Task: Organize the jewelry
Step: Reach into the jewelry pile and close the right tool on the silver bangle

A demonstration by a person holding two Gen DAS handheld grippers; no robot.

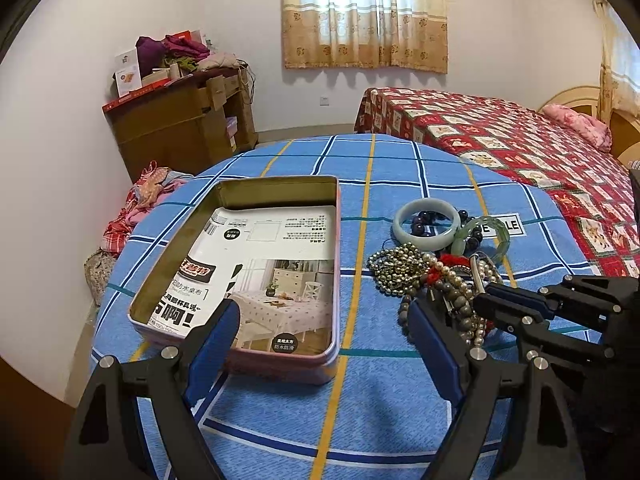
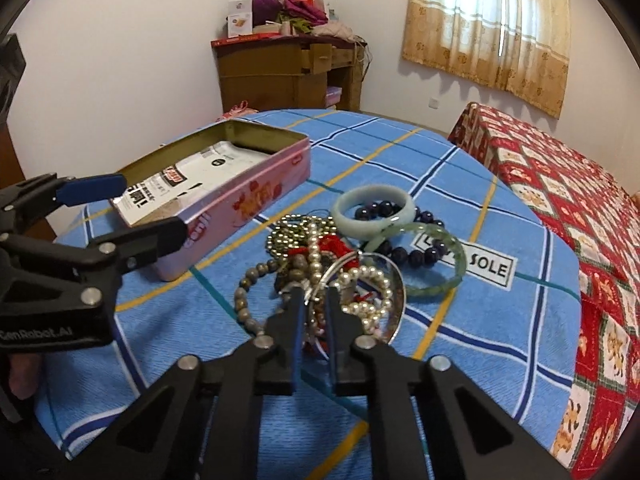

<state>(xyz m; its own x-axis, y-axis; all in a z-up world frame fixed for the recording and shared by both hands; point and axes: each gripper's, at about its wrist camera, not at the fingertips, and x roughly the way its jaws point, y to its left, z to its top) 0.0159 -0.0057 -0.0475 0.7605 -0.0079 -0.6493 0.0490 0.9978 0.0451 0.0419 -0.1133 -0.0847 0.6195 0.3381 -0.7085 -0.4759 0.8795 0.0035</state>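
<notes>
Left wrist view: one open tin (image 1: pixel 256 276) left of centre on the desk (image 1: pixel 400 408), holding one printed sheet (image 1: pixel 264 268). Two jade bangles (image 1: pixel 426 225) upper right of the bracelet pile (image 1: pixel 436 280). Left gripper (image 1: pixel 324 320) fingers wide, empty.

Right wrist view: right gripper (image 2: pixel 314 300) fingers narrow, pinching a silver bangle (image 2: pixel 340 268) in the pile, centre frame. Cloth label reads "SOLE" (image 2: pixel 490 268); left gripper body reads "GenRobot.AI".
</notes>
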